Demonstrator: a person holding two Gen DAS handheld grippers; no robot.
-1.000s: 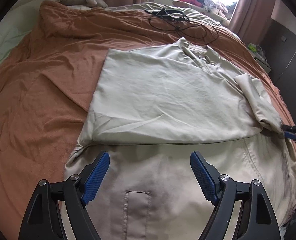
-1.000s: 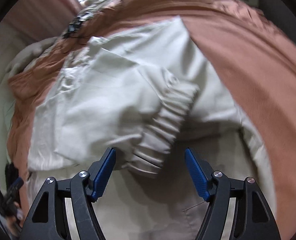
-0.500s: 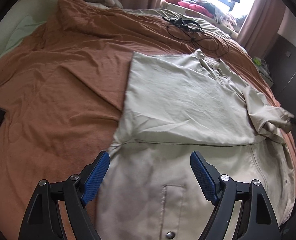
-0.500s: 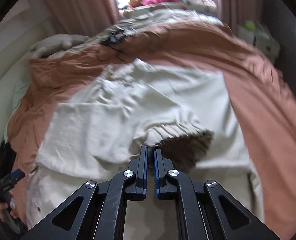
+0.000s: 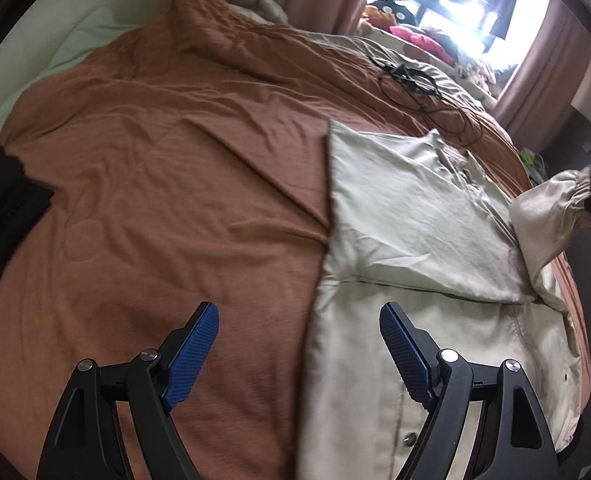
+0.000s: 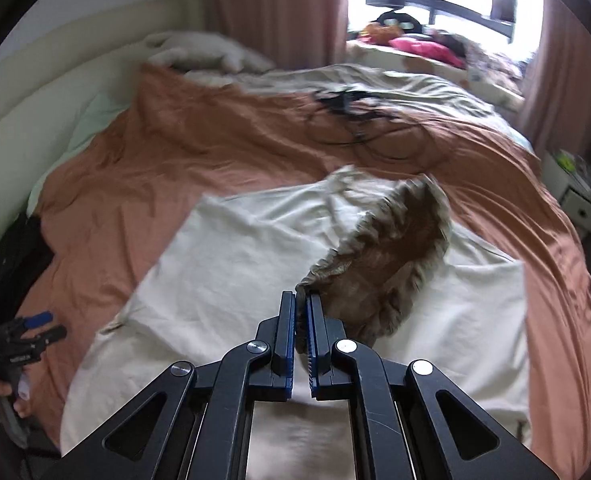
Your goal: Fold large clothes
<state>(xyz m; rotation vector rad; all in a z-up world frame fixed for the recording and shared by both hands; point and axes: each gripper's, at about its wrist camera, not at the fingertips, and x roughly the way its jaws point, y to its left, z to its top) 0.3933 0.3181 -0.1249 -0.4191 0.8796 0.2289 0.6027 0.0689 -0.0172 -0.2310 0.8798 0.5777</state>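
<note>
A large beige jacket (image 5: 407, 216) lies spread on an orange-brown bedspread (image 5: 155, 184), one side folded over its front. My right gripper (image 6: 301, 300) is shut on the elastic cuff (image 6: 391, 248) of the jacket's sleeve and holds it lifted above the garment (image 6: 255, 256). The raised sleeve (image 5: 551, 212) also shows at the right edge of the left wrist view. My left gripper (image 5: 299, 332) is open above the jacket's left edge, with nothing between its fingers. It appears again, small, at the left edge of the right wrist view as the left gripper (image 6: 35, 332).
Black cables (image 6: 355, 116) lie on the bedspread beyond the jacket. Pale pillows (image 6: 199, 54) and a light sheet sit at the head of the bed. A dark cloth (image 5: 3, 184) hangs at the left side. Curtains and a window ledge with clutter stand behind.
My right gripper shut on the sleeve cuff and lifted it off the jacket. My left gripper slid left, from over the jacket's front to its left edge, staying open.
</note>
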